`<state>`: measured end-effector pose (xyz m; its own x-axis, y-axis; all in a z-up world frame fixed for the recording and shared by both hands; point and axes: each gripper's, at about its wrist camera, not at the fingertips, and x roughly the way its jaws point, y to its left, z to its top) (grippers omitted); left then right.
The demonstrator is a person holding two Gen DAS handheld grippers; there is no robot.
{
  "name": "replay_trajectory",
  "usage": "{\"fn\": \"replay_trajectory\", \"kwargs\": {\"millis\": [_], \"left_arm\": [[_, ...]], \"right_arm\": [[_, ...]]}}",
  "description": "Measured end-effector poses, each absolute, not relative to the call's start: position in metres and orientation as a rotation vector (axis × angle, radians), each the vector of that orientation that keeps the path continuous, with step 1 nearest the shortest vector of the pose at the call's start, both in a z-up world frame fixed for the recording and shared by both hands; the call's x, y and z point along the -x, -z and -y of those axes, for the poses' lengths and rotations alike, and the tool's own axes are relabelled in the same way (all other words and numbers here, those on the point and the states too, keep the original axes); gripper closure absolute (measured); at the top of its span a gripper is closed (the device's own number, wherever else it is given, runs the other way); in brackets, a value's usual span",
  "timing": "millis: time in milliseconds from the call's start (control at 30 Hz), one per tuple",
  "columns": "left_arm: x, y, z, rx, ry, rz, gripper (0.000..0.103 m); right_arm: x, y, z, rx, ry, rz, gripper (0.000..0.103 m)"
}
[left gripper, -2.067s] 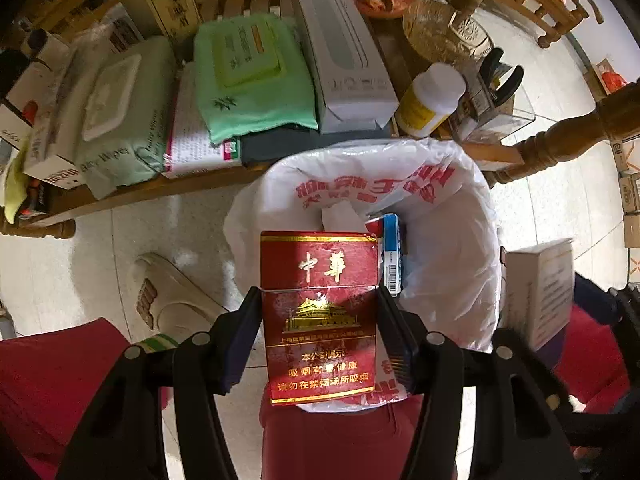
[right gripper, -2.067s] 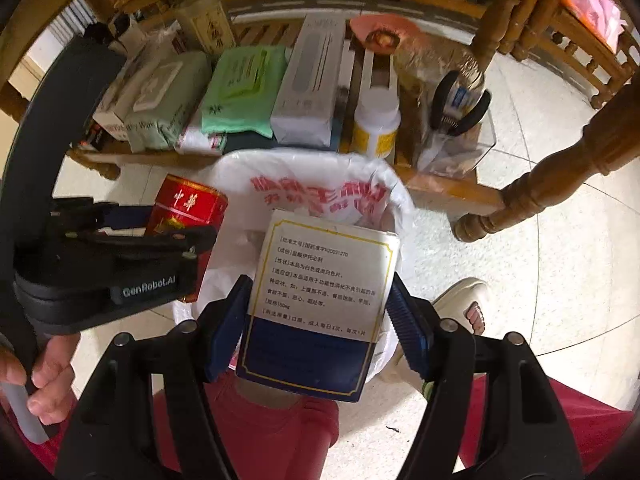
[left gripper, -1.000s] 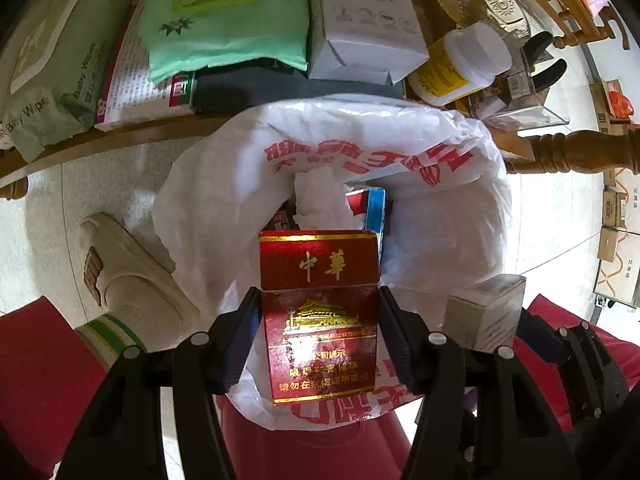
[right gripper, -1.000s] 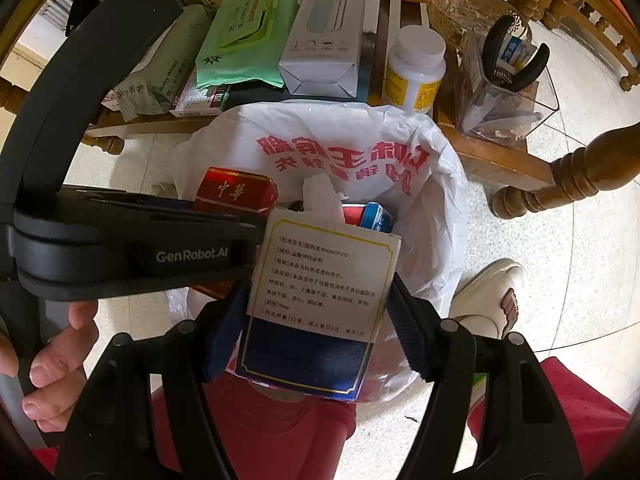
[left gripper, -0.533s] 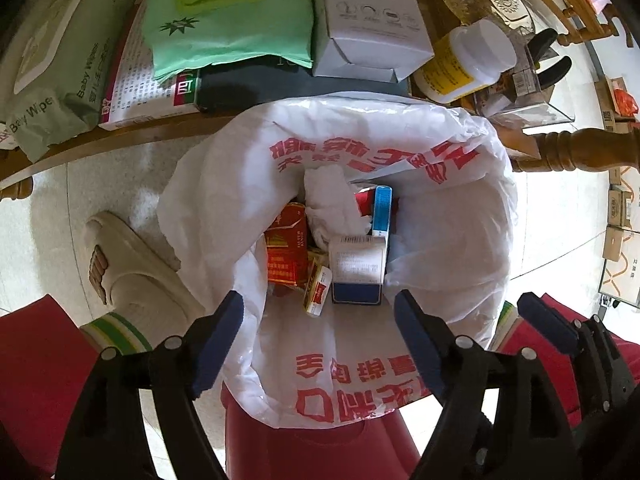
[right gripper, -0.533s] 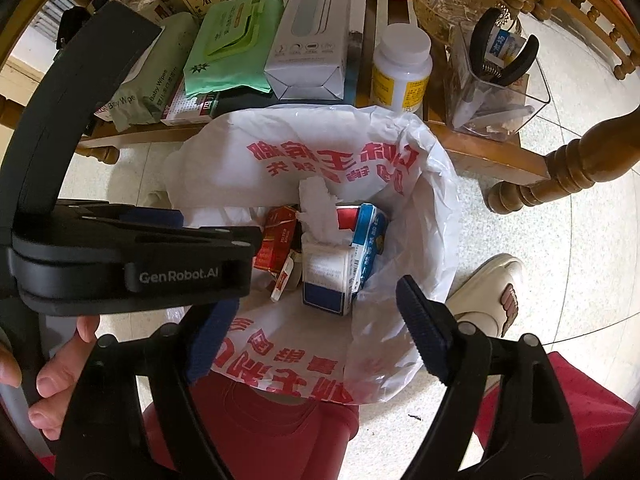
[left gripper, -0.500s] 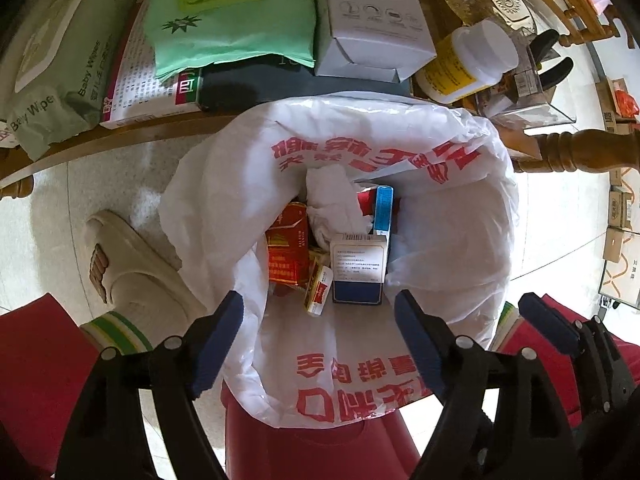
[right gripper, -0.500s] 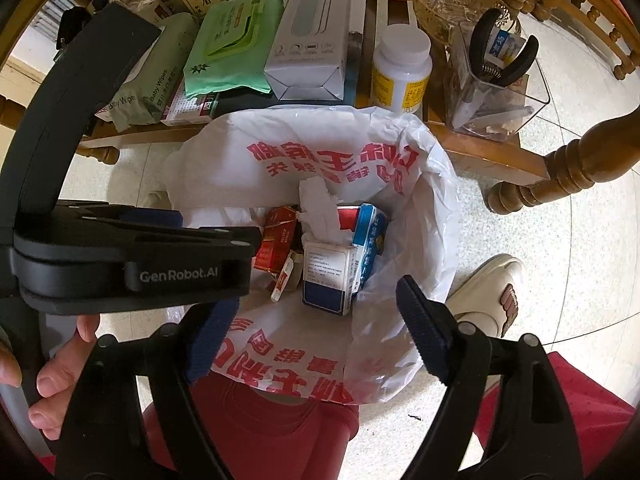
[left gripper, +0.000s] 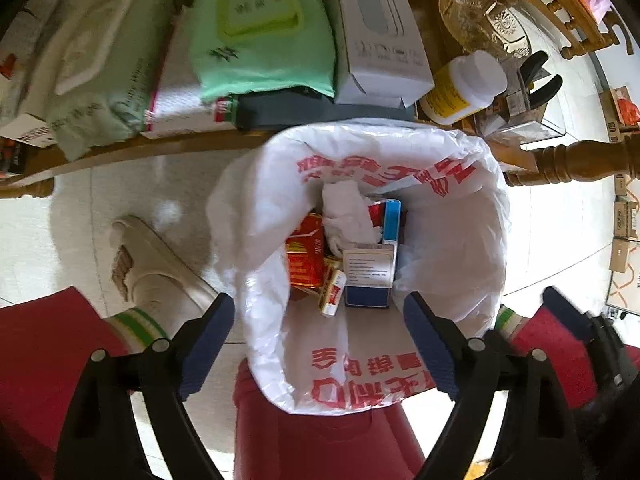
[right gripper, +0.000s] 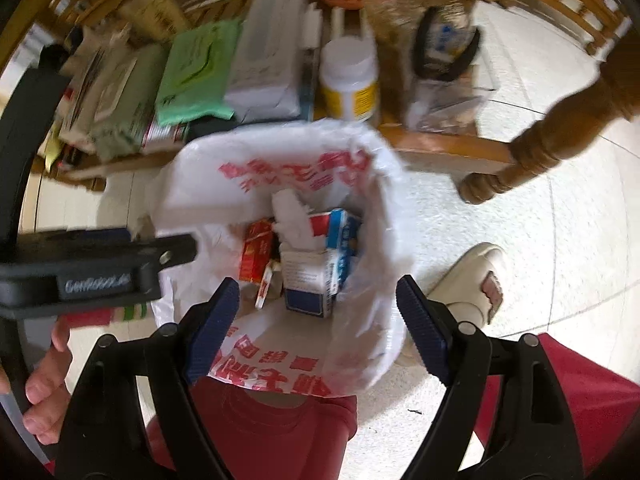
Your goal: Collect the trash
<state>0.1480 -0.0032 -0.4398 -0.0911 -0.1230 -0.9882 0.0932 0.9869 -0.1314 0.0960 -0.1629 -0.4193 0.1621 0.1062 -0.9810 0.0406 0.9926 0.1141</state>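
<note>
A red bin lined with a white plastic bag (left gripper: pixel 452 216) printed in red sits on the floor below both grippers. Inside lie a red cigarette pack (left gripper: pixel 306 258), a white and blue medicine box (left gripper: pixel 368 276), crumpled tissue (left gripper: pixel 346 216) and a blue carton (left gripper: pixel 391 220). My left gripper (left gripper: pixel 318 322) is open and empty above the bag's near rim. My right gripper (right gripper: pixel 318 310) is open and empty over the same bag (right gripper: pixel 280 172); the red pack (right gripper: pixel 256 256) and the medicine box (right gripper: pixel 306 280) show there too.
A low wooden shelf (left gripper: pixel 120 152) behind the bin holds wet wipe packs (left gripper: pixel 260 36), a white box (left gripper: pixel 376 36) and a yellow pill bottle (left gripper: pixel 464 88). A turned table leg (left gripper: pixel 576 162) stands right. A slippered foot (left gripper: pixel 148 268) and red trouser legs flank the bin.
Both grippers opened and let go: the red cigarette pack and the medicine box dropped into the bag. Both grippers have since pulled back and up a little; the right view is blurred by motion.
</note>
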Motion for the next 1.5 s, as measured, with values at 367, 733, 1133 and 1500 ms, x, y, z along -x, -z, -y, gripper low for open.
{"fn": "replay_trajectory", "kwargs": {"millis": [367,733,1133,1500], "left_arm": [[-0.117,0.371,-0.003,-0.056,0.149,-1.484,0.015],[-0.077,0.276,-0.006,-0.067,0.103,-1.245,0.015],[-0.033,0.179,0.002,-0.057,0.102,-1.008,0.013],[0.015,0.076,-0.003,-0.051,0.067,-0.725,0.009]], "right_arm": [[-0.072,0.35,0.154,-0.096,-0.026,-1.23,0.018],[-0.032,0.275,0.151,-0.137,-0.032,-1.055,0.015],[0.023,0.175,0.157,-0.112,0.07,-0.771,0.008],[0.078,0.079,0.153,-0.063,0.124,-0.5,0.007]]}}
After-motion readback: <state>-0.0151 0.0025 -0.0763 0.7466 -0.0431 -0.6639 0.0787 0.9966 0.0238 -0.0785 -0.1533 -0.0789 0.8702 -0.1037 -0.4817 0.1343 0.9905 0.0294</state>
